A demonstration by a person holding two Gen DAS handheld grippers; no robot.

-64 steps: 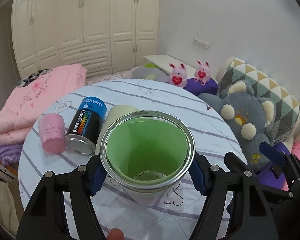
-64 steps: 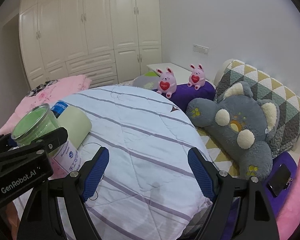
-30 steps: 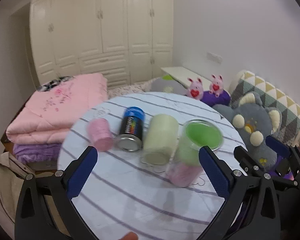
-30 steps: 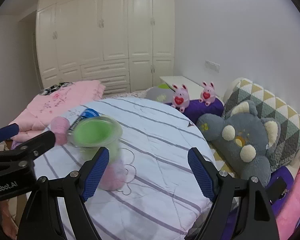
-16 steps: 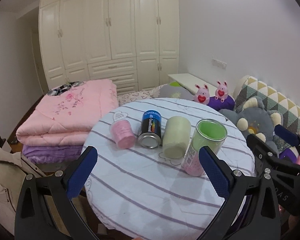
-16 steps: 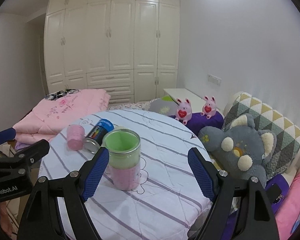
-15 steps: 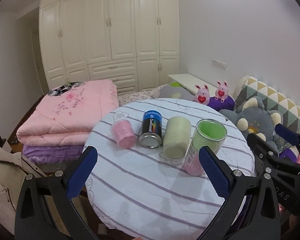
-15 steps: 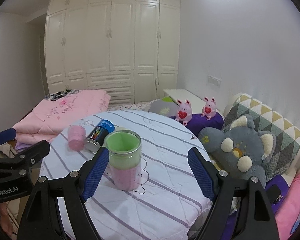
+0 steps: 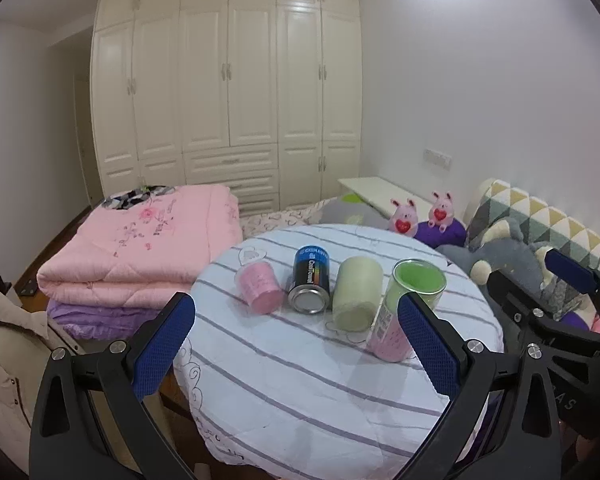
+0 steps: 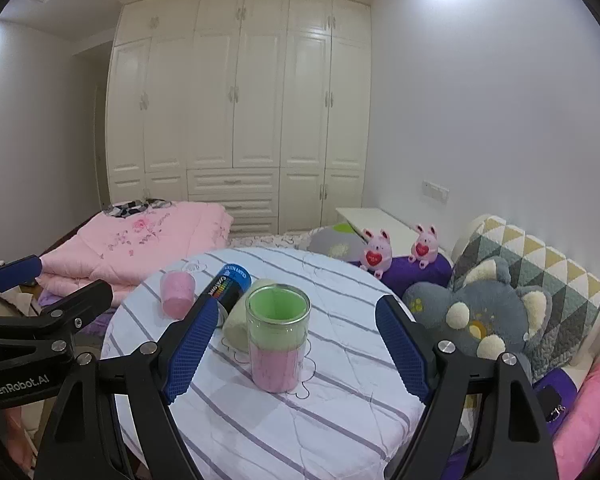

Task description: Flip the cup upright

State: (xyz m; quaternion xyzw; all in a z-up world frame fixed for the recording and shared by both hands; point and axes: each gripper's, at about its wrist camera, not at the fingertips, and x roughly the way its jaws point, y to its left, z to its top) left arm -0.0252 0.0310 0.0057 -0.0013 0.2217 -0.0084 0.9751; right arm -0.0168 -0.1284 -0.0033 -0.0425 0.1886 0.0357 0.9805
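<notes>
Standing upright — cup, mouth up — on table.

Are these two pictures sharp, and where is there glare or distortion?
Left wrist view: sharp, ceiling-light glare at top right, white wardrobe bowed by the fisheye. Right wrist view: sharp too, glare on the wall at top right, dark vignette in the corners.

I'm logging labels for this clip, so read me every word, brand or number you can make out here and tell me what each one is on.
"GenRobot.AI": white lettering on the black body of the left gripper.
"CoolTowel": down the side of the blue and black can lying on the striped round table; its blue band text is too blurred.
Printing on the pink lower half of the upright clear cup with green lining: too blurred.
"AS": partial letters on the right gripper.
</notes>
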